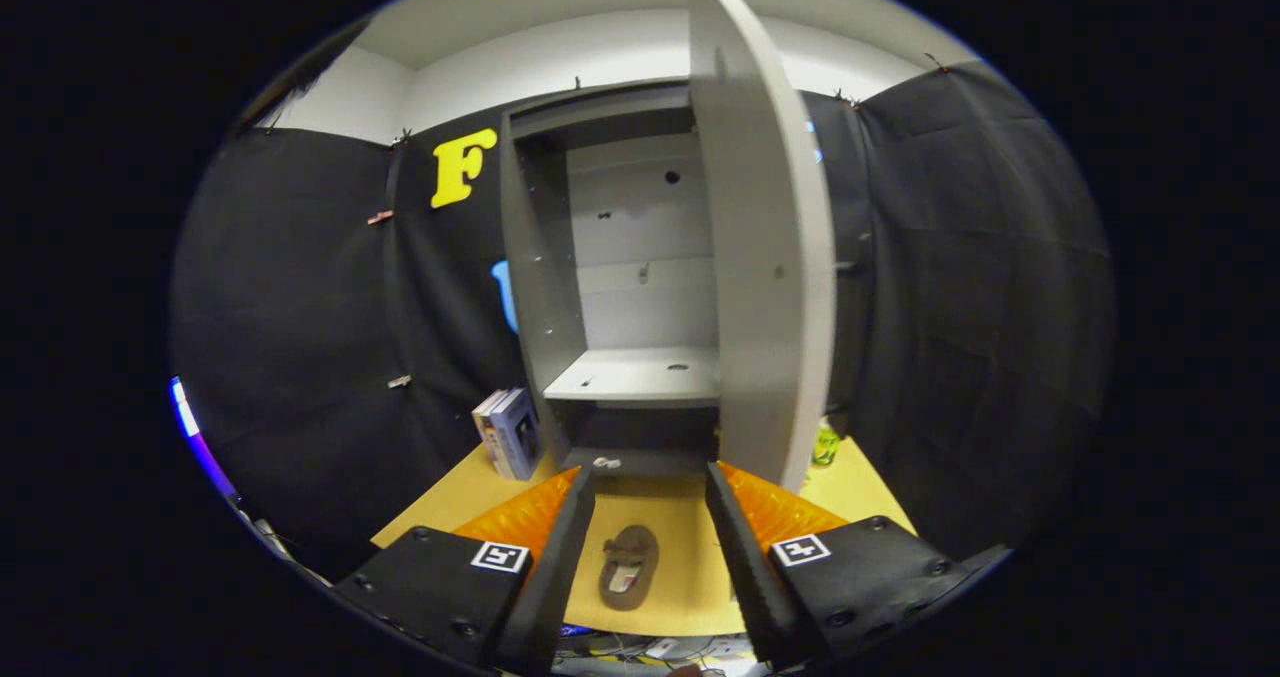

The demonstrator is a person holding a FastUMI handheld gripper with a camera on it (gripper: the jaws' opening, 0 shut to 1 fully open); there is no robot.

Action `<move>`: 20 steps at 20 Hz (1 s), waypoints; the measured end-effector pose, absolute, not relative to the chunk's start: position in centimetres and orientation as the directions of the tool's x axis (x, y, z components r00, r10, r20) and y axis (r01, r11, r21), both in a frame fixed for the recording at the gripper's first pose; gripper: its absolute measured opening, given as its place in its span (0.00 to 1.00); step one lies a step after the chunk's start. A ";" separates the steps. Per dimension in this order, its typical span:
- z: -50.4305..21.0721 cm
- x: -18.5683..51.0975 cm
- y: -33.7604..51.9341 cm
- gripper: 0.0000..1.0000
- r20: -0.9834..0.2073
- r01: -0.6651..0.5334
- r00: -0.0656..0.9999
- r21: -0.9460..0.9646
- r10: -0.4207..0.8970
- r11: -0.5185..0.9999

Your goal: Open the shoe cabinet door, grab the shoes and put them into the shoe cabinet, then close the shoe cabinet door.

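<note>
Shoe cabinet (640, 287) door (765, 247) ajar, gripper (648, 492) spread

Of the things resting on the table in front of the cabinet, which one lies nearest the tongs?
The brown shoe, flat on the table between the open tongs; the books and green bottle stand farther off, beside the cabinet.

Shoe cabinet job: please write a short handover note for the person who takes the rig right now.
Hand-held gripper: open, holding nothing, fingers spread and pointed at the cabinet.
Shoe cabinet: stands on the table; its door is swung open, the shelf inside is bare.
Shoe: one brown shoe lies on the table between the fingers, in front of the cabinet.
Done: door opened.
Left: grab the shoe, put it into the cabinet, close the door.
Beside the cabinet: books on one side, a green bottle behind the door.
</note>
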State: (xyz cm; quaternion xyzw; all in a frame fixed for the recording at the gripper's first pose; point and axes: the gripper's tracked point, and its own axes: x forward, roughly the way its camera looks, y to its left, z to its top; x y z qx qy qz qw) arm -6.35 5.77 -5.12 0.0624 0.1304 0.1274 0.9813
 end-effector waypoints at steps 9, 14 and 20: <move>-20.7 -3.4 13.4 0.99 -0.501 -0.260 0.798 0.216 0.335 0.941; -30.1 -1.8 16.3 0.99 -0.608 -0.253 0.721 0.218 0.334 0.943; -40.6 1.2 17.3 0.98 -0.692 -0.208 0.675 0.153 0.255 0.966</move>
